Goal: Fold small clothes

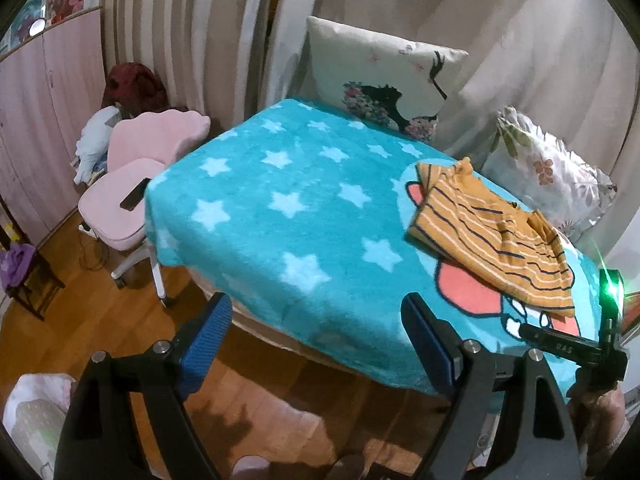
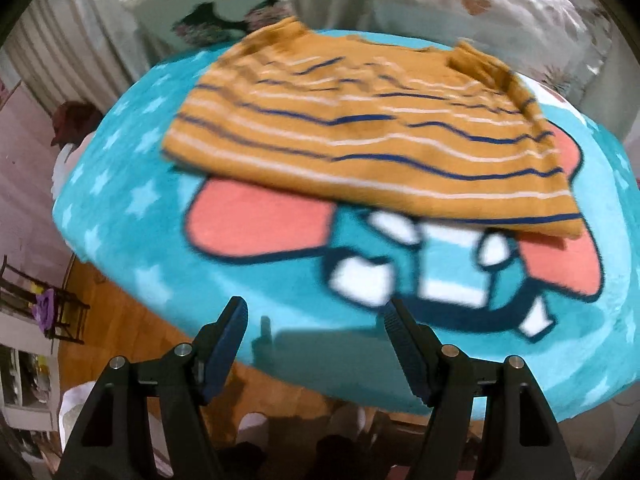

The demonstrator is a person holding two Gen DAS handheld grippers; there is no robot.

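Note:
A small mustard-yellow shirt (image 1: 494, 236) with white and navy stripes lies folded on the turquoise star blanket (image 1: 288, 200), toward the blanket's right side. The right wrist view shows the shirt (image 2: 360, 136) close ahead, over the blanket's (image 2: 132, 216) cartoon print. My left gripper (image 1: 316, 312) hangs open over the blanket's near edge, left of the shirt, with nothing between its blue pads. My right gripper (image 2: 316, 316) is open too, short of the shirt and empty. The right gripper's body (image 1: 576, 344) with its green light shows at the left wrist view's right edge.
Two pillows (image 1: 384, 80) (image 1: 548, 172) lean against the curtain behind the blanket. A pink chair (image 1: 136, 184) stands at the left on the wooden floor (image 1: 80, 312), near a pink wardrobe (image 1: 44, 108). A dark wooden stool (image 2: 52, 308) holds something purple.

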